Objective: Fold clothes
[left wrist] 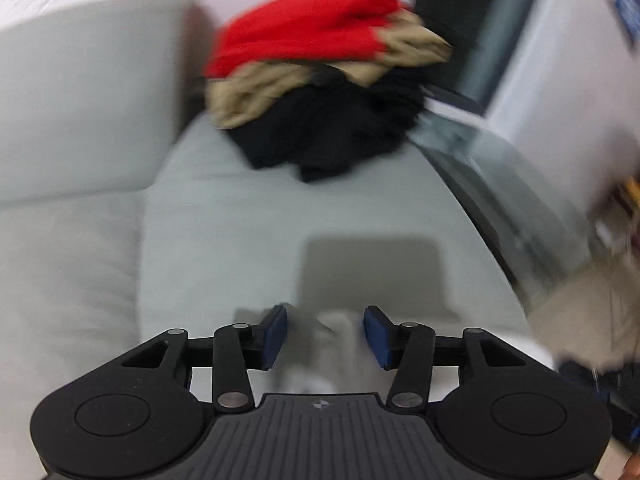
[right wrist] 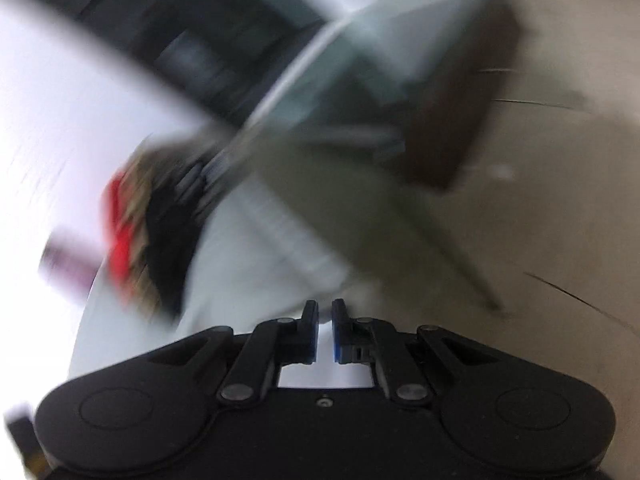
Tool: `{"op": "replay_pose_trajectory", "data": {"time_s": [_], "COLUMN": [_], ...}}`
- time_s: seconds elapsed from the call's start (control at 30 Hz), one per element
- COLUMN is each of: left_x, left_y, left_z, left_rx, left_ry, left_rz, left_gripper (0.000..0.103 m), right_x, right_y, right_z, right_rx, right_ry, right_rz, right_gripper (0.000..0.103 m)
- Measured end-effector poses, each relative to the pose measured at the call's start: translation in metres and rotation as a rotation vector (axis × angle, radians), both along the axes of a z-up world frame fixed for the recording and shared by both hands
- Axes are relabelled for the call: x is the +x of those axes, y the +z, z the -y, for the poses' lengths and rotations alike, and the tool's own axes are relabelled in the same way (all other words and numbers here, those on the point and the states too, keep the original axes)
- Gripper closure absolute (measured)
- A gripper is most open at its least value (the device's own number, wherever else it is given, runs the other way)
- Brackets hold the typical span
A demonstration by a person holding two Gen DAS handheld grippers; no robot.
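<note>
pile heaped at the sofa's far end, well apart from your tongs | soft, light, limp; pinch a hem or collar, not the bulk | left tongs released over pale cloth | right tongs nearly clenched, grip unclear in blur

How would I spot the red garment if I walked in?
Find the pale grey sofa and look to the far end of its seat, where a heap of clothes sits. The red garment lies on top, above a tan piece and a black one.
</note>
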State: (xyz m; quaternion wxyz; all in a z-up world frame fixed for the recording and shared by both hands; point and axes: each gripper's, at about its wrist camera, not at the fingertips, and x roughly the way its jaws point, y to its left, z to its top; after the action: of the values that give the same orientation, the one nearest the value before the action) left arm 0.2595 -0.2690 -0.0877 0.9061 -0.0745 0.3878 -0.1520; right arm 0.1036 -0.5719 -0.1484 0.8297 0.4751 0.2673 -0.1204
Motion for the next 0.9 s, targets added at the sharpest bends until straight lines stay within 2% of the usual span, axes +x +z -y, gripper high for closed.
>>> {"op": "replay_pose_trajectory", "data": {"time_s": [0.03,0.07,0.17,0.27,0.37,0.47,0.5,0.53,0.57,0.63,0.7,0.73,0.83,0.9], "left_x": [-0.005,-0.011,-0.04,-0.076,-0.112,-0.12,-0.12,-0.119,-0.121,-0.137,-0.153,-0.159,-0.18,-0.192], "left_y": [0.006,0.012,0.023,0.03,0.027,0.003,-0.006,-0.016,-0.022,-0.023,-0.02,-0.017,-0.002,0.009], "left_z": [-0.009,-0.017,-0.033,-0.044,-0.039,-0.028,-0.028,-0.029,-0.035,-0.053,-0.068,-0.073,-0.077,-0.067], "left_rx": [0.009,0.023,0.048,0.001,-0.081,-0.082,-0.044,0.006,0.052,0.136,0.2,0.186,0.099,0.061], "left_ry": [0.025,0.024,-0.043,-0.132,-0.266,-0.275,-0.24,-0.193,-0.154,-0.118,-0.11,-0.117,-0.17,-0.233], "left_rz": [0.011,0.031,0.064,0.061,0.023,-0.085,-0.125,-0.166,-0.18,-0.142,-0.094,-0.076,-0.001,0.068], "left_gripper": [0.07,0.07,0.069,0.067,0.065,0.061,0.062,0.062,0.06,0.063,0.069,0.069,0.069,0.064], "right_x": [-0.008,-0.019,-0.056,-0.087,-0.109,-0.114,-0.115,-0.117,-0.118,-0.142,-0.165,-0.174,-0.19,-0.191], "right_y": [0.003,0.01,0.034,0.055,0.064,0.05,0.042,0.034,0.026,0.031,0.037,0.046,0.061,0.067], "right_z": [0.01,0.015,0.02,0.003,-0.023,-0.047,-0.049,-0.051,-0.052,-0.044,-0.036,-0.036,-0.044,-0.054], "right_rx": [-0.004,-0.031,-0.08,-0.076,-0.049,0.018,0.012,0.006,-0.001,-0.031,-0.065,-0.14,-0.157,-0.136], "right_ry": [-0.037,-0.039,-0.017,0.069,0.21,0.345,0.327,0.309,0.29,0.217,0.144,0.129,0.161,0.222], "right_rz": [-0.013,-0.004,0.038,0.08,0.104,0.084,0.038,-0.007,-0.051,-0.064,-0.078,-0.103,-0.053,-0.002], "right_gripper": [0.094,0.094,0.094,0.089,0.082,0.081,0.081,0.084,0.102,0.103,0.091,0.087,0.086,0.083]}}
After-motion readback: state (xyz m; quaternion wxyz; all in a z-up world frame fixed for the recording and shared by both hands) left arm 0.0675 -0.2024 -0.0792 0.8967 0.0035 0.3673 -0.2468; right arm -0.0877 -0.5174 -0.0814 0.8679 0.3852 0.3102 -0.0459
